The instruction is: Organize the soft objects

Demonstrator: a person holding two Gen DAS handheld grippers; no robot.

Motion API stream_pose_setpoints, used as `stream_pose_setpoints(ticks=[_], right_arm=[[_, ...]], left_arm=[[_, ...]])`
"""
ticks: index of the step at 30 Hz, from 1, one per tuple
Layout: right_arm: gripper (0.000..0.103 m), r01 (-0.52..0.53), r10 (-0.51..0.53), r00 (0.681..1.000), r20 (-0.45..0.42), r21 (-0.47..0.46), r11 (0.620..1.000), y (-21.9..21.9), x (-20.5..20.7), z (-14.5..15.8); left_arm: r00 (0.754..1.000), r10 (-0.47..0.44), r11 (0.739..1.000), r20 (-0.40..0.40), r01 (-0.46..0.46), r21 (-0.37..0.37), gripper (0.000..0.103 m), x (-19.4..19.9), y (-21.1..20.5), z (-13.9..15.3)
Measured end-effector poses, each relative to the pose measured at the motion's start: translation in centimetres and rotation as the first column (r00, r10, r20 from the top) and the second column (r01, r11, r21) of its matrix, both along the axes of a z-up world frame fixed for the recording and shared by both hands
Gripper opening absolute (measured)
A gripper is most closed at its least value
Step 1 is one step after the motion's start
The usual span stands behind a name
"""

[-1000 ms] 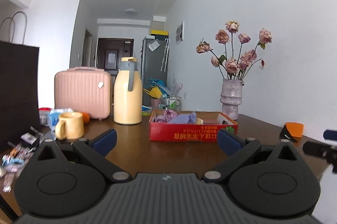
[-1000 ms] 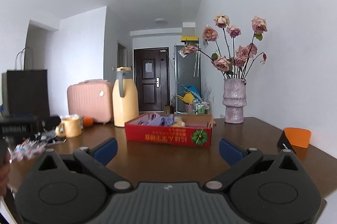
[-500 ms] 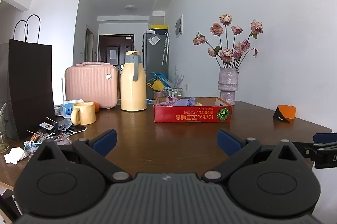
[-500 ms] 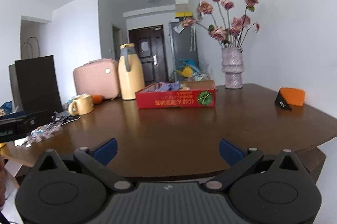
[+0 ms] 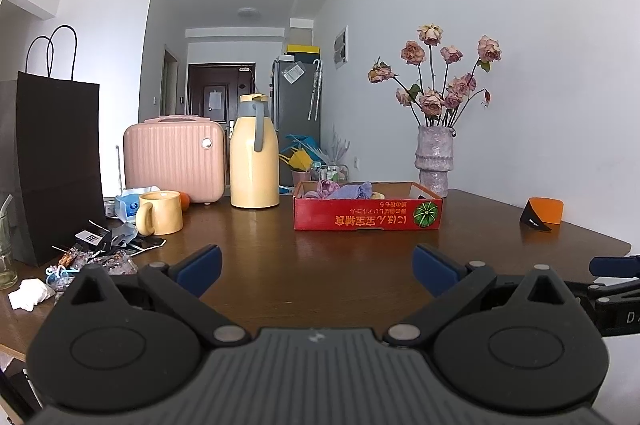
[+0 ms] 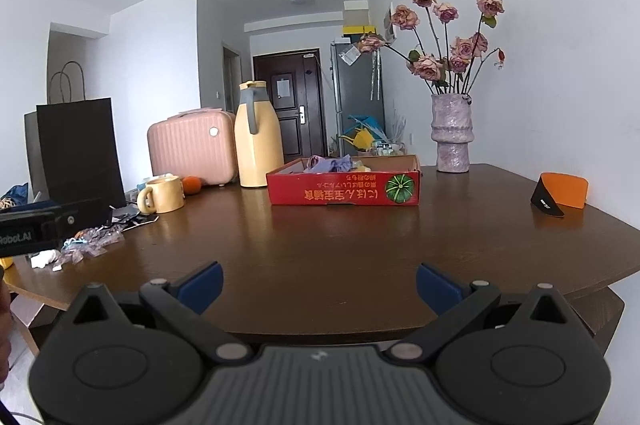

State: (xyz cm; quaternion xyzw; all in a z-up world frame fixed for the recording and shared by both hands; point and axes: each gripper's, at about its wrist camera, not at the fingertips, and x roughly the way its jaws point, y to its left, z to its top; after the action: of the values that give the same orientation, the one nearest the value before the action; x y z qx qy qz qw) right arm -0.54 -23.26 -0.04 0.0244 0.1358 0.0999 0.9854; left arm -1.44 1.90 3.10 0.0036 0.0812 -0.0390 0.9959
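Left wrist view: the left gripper (image 5: 316,271) hangs over the near edge of the brown wooden table (image 5: 312,257), its blue-padded fingers spread wide with nothing between them. Toward the table's far side sits a red cardboard box (image 5: 367,217) holding a heap of purple and lilac soft cloths (image 5: 344,190); a yellow piece shows beside them. Left of the box stands a cream thermos jug (image 5: 254,155), then a pink hard-shell case (image 5: 174,157), a yellow mug (image 5: 159,212) and a black paper bag (image 5: 56,169). Loose wrappers (image 5: 92,253) lie at the bag's foot. A vase of dried roses (image 5: 434,157) stands behind the box's right corner. An orange and black item (image 5: 542,211) lies well apart at right.

Right wrist view: the right gripper (image 6: 319,285) is likewise spread apart and empty, held back from the table edge (image 6: 400,309). The same box (image 6: 344,187) with the cloths (image 6: 334,163) inside sits mid-table, far from both grippers.
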Motion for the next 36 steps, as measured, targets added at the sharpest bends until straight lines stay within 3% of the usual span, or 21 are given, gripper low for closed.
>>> stream_pose_setpoints(ticks=[36], right_arm=[[0.103,0.004,-0.004,1.0,0.009,0.016,1.0,-0.35,0.05,-0.05]], left_arm=[[1.0,-0.002,1.0,0.005,0.002,0.002,0.103,-0.04,0.05,-0.06]])
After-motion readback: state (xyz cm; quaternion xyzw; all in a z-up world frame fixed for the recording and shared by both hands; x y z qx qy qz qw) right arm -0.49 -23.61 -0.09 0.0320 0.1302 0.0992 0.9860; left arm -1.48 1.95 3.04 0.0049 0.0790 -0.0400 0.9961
